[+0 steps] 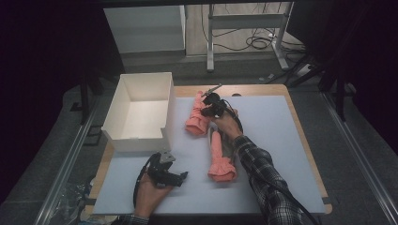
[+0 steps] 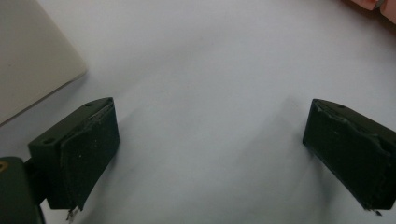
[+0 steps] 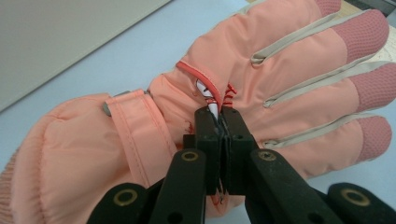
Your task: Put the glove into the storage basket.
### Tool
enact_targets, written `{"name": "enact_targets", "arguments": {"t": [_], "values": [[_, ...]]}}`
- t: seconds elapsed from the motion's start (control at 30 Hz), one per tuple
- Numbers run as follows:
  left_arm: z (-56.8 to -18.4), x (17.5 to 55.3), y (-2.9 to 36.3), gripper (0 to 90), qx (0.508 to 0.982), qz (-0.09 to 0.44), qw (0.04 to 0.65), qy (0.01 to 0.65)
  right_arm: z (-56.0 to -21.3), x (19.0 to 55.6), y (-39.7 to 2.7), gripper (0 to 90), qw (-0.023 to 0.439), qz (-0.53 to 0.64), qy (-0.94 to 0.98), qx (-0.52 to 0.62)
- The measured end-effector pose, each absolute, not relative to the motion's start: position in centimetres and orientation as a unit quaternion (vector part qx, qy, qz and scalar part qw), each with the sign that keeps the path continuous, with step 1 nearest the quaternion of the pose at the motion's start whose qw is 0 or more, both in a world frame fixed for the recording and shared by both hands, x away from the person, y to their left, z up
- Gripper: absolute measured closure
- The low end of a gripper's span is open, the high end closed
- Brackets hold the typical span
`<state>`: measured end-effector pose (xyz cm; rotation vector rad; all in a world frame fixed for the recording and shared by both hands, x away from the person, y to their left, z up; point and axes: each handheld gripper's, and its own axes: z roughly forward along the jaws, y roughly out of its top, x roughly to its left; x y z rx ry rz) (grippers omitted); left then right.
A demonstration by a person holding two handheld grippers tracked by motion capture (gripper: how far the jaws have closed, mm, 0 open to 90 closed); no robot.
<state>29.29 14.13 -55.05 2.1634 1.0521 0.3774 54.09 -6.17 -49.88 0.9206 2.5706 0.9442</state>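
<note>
The right hand-held gripper [image 3: 219,114] was clenched on only a small fabric tab of the padded salmon-pink ski glove [image 3: 224,107] lying beside the white open box [image 1: 141,110], so lifting could have torn it free.

The room was dark at both sides. A wooden table [image 1: 307,140] with a pale blue-white mat [image 1: 267,126] stood on a grey floor [image 1: 361,154]. Behind it stood a white cabinet [image 1: 145,28] and a metal frame [image 1: 244,28]. Black cables [image 1: 263,42] lay tangled on the floor. Light fell on the mat.
</note>
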Motion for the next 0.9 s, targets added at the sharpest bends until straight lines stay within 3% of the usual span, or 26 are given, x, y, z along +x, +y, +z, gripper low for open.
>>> {"name": "enact_targets", "arguments": {"t": [0.9], "values": [[-55.1, 29.3, 14.1, 3.7, 0.834, 0.146, 0.345, 0.405, -43.1, 49.8, -7.4, 87.2, 0.120, 0.379, 0.884, 0.245]]}}
